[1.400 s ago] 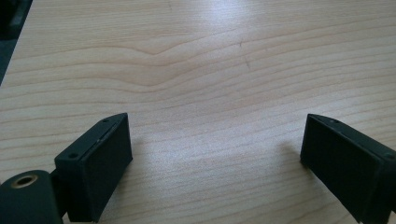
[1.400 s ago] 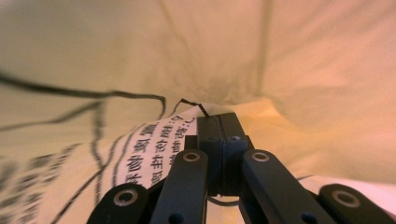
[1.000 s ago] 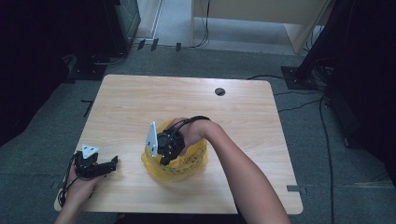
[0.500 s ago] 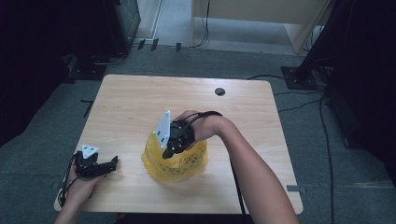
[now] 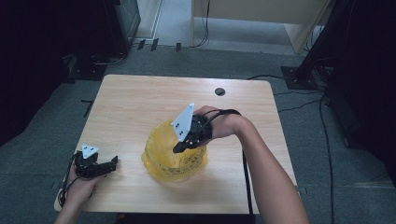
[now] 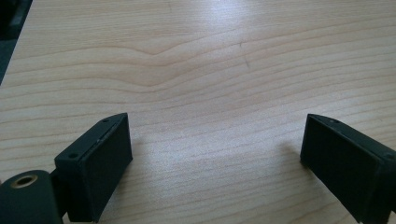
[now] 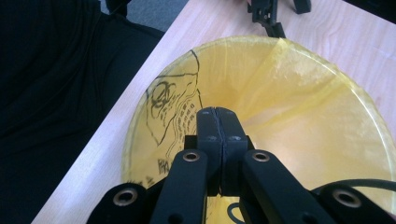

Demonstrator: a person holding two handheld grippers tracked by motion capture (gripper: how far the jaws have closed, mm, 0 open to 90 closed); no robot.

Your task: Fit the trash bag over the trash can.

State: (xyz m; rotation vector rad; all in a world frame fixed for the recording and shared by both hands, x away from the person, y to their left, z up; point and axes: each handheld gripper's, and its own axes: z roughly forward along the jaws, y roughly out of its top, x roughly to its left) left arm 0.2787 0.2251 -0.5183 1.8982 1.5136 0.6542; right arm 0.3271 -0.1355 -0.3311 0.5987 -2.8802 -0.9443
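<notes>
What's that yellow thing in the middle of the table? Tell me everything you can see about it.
It is a yellow biohazard bag of thin, see-through plastic, standing open like a round tub with its mouth upward, on the wooden table, toward the near edge. Black print runs down one side: a biohazard symbol and small lines of text, unreadable. The film is creased, with a fold running down inside. The right hand-held gripper points into its mouth, jaws shut; whether they pinch the film cannot be told.

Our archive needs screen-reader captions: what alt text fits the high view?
A person's right tool, jaws shut, is angled down into an open yellow bag at the middle of a wooden table. The left tool rests near the table's front left corner.
</notes>
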